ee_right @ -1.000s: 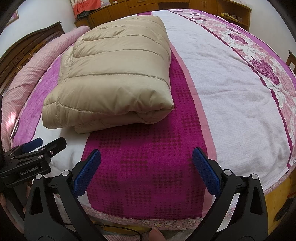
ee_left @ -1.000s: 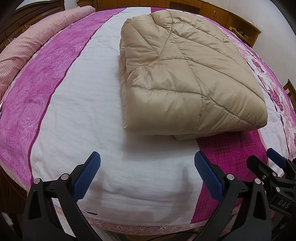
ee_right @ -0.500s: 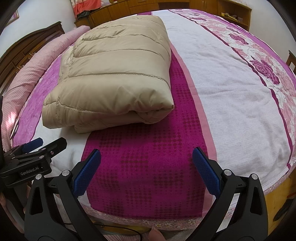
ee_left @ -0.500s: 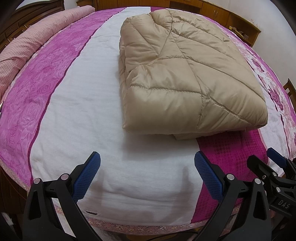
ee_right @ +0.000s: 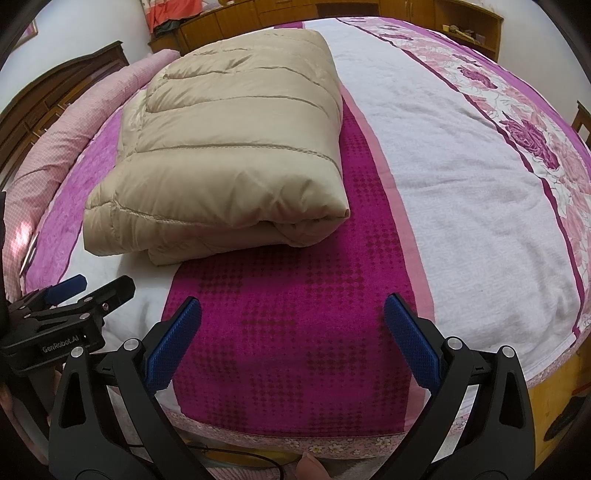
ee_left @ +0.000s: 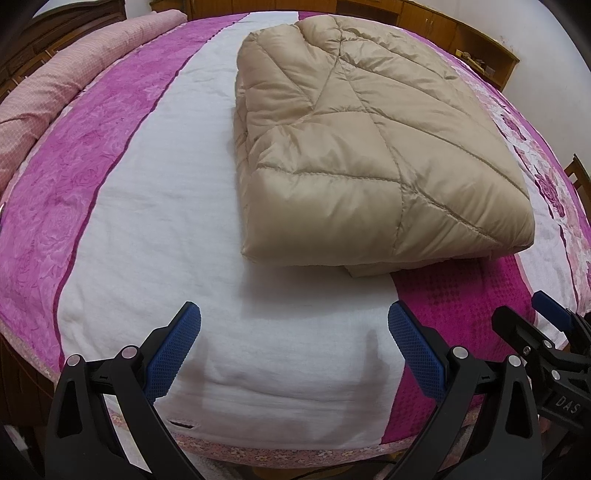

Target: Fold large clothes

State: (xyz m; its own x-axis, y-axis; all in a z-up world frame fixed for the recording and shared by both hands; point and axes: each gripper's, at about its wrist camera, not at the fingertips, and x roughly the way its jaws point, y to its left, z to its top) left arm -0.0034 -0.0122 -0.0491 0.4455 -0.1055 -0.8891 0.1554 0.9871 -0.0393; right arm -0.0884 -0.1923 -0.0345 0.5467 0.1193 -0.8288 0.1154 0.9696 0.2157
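Observation:
A beige quilted down coat (ee_left: 362, 147) lies folded into a thick rectangle on the bed; it also shows in the right wrist view (ee_right: 229, 155). My left gripper (ee_left: 293, 325) is open and empty above the white stripe at the bed's near edge, apart from the coat. My right gripper (ee_right: 291, 314) is open and empty above the dark magenta stripe, just in front of the coat's near end. Each gripper shows at the edge of the other's view: the right one (ee_left: 532, 325) and the left one (ee_right: 92, 288).
The bed cover (ee_left: 147, 221) has pink, white and magenta stripes with a floral border (ee_right: 524, 133). A pink bolster (ee_left: 74, 77) lies along the far left. Wooden cabinets (ee_right: 469, 22) line the far wall. A wooden chair (ee_left: 580, 177) stands at the right.

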